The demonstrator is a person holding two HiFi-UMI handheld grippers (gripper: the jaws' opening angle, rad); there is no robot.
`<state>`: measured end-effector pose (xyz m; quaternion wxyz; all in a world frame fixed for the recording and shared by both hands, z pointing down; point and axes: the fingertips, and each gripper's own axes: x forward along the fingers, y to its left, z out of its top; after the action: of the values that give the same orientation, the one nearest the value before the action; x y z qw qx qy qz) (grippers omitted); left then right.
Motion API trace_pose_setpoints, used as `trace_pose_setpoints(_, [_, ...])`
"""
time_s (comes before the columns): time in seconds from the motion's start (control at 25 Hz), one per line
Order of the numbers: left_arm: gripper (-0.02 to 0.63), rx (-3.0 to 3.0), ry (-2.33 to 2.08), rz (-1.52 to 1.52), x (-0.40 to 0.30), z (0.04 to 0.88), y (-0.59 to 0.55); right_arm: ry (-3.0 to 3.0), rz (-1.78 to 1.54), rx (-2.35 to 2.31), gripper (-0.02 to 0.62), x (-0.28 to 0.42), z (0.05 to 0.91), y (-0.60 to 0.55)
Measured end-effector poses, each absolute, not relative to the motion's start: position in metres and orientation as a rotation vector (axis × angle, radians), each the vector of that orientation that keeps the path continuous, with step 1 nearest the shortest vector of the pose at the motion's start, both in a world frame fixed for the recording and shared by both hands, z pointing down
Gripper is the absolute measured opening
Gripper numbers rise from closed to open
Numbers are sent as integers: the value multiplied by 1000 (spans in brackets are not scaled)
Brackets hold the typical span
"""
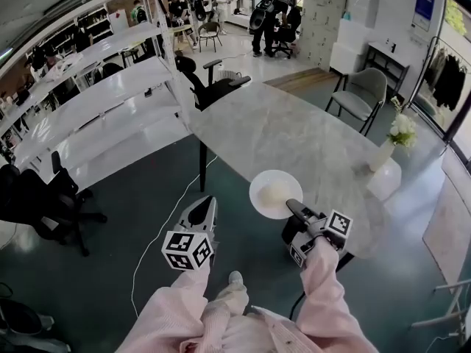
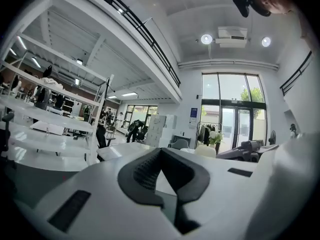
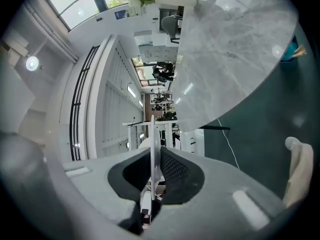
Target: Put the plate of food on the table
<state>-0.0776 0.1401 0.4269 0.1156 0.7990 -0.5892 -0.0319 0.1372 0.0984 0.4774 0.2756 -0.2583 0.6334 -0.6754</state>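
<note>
In the head view a round white plate (image 1: pixel 275 193) carries a pale mound of food and hangs over the near edge of the grey marble table (image 1: pixel 294 134). My right gripper (image 1: pixel 291 206) is shut on the plate's near rim. In the right gripper view the plate (image 3: pixel 152 149) shows edge-on as a thin white line between the black pads (image 3: pixel 172 171), with the marble table (image 3: pixel 225 49) beyond. To the left, over the dark floor, my left gripper (image 1: pixel 208 201) is away from the table. Its jaws (image 2: pixel 162 176) stand together with nothing in them.
A grey armchair (image 1: pixel 362 94) stands at the table's far right and a black office chair (image 1: pixel 210 87) at its far left. A vase of white flowers (image 1: pixel 397 134) sits on a white block right of the table. White shelving (image 1: pixel 96 101) runs along the left. A white cable (image 1: pixel 158 237) crosses the floor.
</note>
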Motion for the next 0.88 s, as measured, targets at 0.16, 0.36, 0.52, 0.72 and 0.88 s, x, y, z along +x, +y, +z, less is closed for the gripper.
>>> trace_pose_setpoints(0.16, [-3, 2351, -1717, -97, -89, 423, 90, 1679, -1811, -666, 28, 122, 474, 53])
trace_pose_setpoints(0.36, [-3, 2376, -1699, -122, -104, 418, 43, 1683, -1786, -657, 28, 104, 469, 7])
trace_pose_setpoints(0.52, [-3, 2377, -1684, -120, -113, 420, 23, 1682, -1788, -659, 28, 92, 467, -17])
trace_pose_setpoints(0.72, [-3, 2360, -1671, -122, -125, 426, 0, 1675, -1788, -674, 28, 85, 470, -42])
trace_pose_setpoints(0.88, [-3, 2351, -1654, -118, -130, 430, -23, 1666, -1794, -686, 28, 79, 474, -62])
